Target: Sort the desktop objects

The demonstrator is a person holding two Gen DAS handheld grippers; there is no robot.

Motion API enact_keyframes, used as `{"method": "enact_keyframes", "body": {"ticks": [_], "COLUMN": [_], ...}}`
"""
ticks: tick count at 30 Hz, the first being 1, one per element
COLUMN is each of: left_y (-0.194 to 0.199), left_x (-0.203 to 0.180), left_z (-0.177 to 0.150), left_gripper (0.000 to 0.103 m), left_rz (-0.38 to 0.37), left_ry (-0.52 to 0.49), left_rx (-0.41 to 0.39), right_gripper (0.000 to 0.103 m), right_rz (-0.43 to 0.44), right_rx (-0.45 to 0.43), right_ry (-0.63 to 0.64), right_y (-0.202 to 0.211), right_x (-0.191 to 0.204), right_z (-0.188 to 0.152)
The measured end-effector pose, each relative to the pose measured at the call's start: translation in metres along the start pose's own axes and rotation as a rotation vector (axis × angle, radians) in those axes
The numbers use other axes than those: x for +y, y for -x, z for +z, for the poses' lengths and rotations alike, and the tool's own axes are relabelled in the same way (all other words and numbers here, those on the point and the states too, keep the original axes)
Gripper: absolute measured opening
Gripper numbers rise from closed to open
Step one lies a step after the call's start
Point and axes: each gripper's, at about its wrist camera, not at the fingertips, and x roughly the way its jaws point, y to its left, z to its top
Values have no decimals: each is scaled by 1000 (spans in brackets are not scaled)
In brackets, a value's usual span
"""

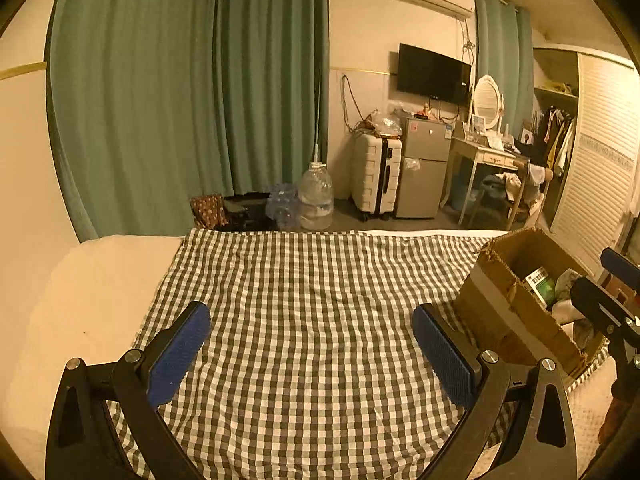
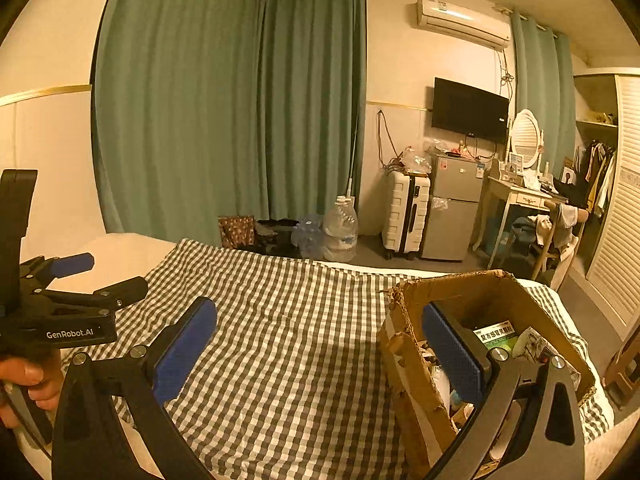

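So the biggest thing here is the checked cloth point(image 1: 304, 320) spread flat over the bed, which I'd guess is standing in for the desktop. It's bare across the middle, so nothing left out there to sort as far as I can see.

On the right side of the cloth sits the cardboard box point(image 1: 516, 304), flaps torn open and up, probably so stuff can just be dropped in from above. It already holds a jumble of items, including a green and white medicine box point(image 2: 496, 335) leaning near the far wall. The rest is too cluttered to name.

The left gripper point(image 1: 310, 350) hovers over the empty middle of the cloth, fingers spread wide, holding nothing. The right gripper point(image 2: 320, 354) is also spread wide and empty, its right finger just over the box's near-left rim, which looks like a spot for releasing something or reaching in.

A hand point(image 2: 30, 386) grips the left tool's handle at the far left.
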Motion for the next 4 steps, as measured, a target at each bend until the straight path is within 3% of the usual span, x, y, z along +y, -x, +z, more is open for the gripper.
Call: {"method": "enact_keyframes", "body": {"ticks": [4], "left_y": [5], "left_x": [-3], "left_z": [0], "left_gripper": [103], "left_rz": [1], "left_ry": [3], "left_rx": [-3], "right_gripper": [103], "right_rz": [-8], "right_rx": [-2], "right_ry": [-10], "right_y": [2], "right_x": [-3], "right_z": [-1]}}
